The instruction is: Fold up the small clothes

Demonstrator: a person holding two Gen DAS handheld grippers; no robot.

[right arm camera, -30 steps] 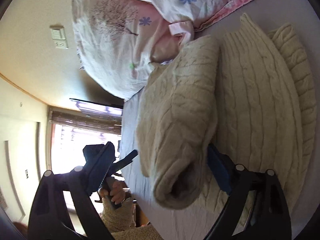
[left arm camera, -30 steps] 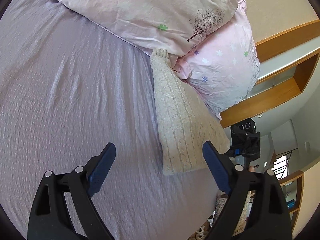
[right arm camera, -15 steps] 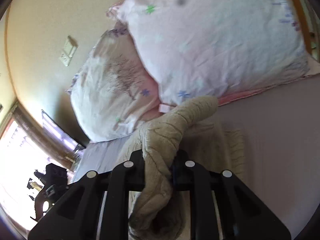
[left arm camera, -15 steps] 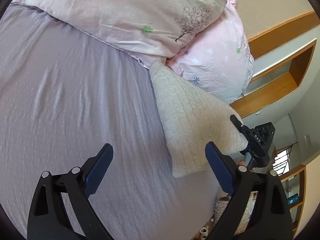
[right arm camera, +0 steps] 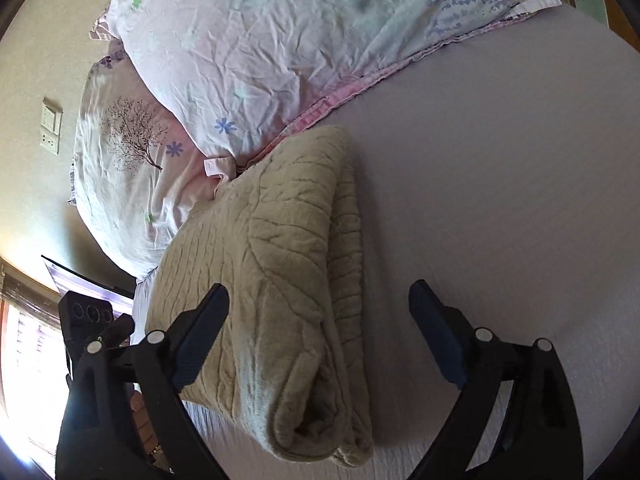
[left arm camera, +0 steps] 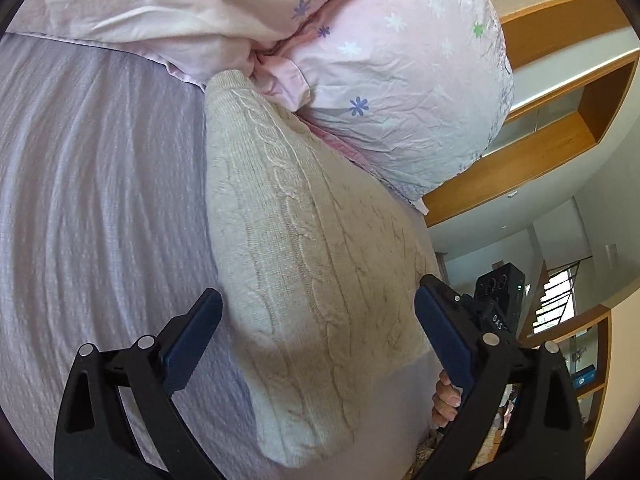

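Note:
A cream cable-knit sweater (left arm camera: 308, 264) lies folded into a long bundle on the lilac bed sheet (left arm camera: 92, 208), its far end against the pillows. It also shows in the right wrist view (right arm camera: 280, 280), with layered folded edges nearest the camera. My left gripper (left arm camera: 318, 336) is open and empty, its blue pads either side of the sweater's near end, just above it. My right gripper (right arm camera: 318, 328) is open and empty over the sweater's near end. The other gripper shows at the right edge of the left wrist view (left arm camera: 496, 296).
Two pink flower-print pillows (left arm camera: 360, 48) lie stacked at the head of the bed, also in the right wrist view (right arm camera: 260, 52). A wooden headboard shelf (left arm camera: 560, 120) runs behind them. The bed edge is beside the sweater (left arm camera: 404, 412). A wall switch (right arm camera: 51, 126) is on the left.
My right gripper, shut on the sweater's sleeve half a second ago, has let it go and opened; the sleeve now lies folded on the bundle. My left gripper has moved closer over the sweater.

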